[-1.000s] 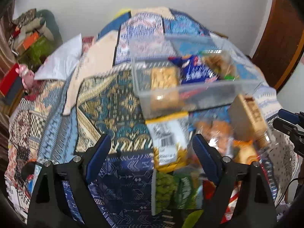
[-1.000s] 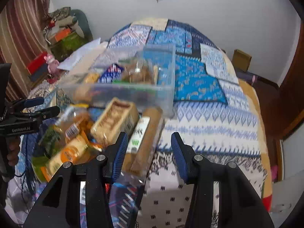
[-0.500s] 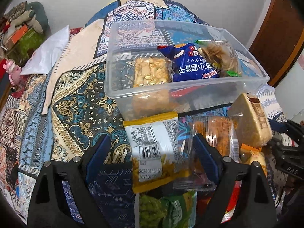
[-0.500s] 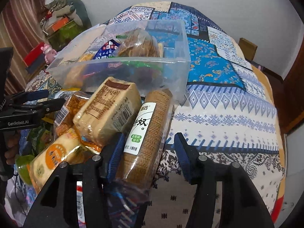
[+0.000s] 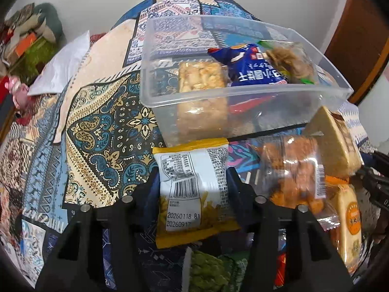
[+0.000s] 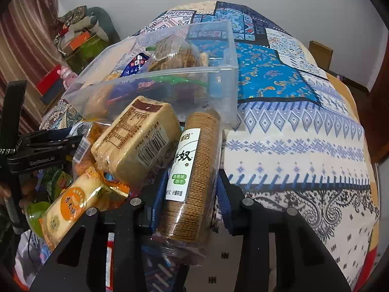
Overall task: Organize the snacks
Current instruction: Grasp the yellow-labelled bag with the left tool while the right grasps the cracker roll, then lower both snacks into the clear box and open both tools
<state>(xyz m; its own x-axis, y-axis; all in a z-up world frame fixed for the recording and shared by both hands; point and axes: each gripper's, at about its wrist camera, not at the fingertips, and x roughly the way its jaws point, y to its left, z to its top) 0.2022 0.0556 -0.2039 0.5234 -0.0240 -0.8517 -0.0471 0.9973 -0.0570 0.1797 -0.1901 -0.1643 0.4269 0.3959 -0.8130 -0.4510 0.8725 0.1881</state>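
Observation:
A clear plastic bin [image 5: 243, 92] sits on the patterned bedspread and holds a biscuit pack, a blue bag and a brown cookie pack. My left gripper [image 5: 192, 182] is shut on a yellow-and-white snack packet [image 5: 192, 189] just in front of the bin. My right gripper [image 6: 188, 189] is shut on a tall round cracker sleeve [image 6: 192, 170] with a white and green label, near the bin's [image 6: 155, 82] front right corner. The left gripper's fingers [image 6: 46, 143] also show at the left of the right wrist view.
More snacks lie piled in front of the bin: a tan biscuit block [image 6: 136, 138], an orange-labelled pack [image 6: 70, 209], a clear bag of brown snacks [image 5: 294, 170], a green pack [image 5: 209, 272]. A white pillow [image 5: 63, 65] lies at left. Clutter sits by the far wall.
Both grippers have moved down and forward and closed: the left onto the yellow-and-white packet, the right onto the cracker sleeve. The bin looks nearer.

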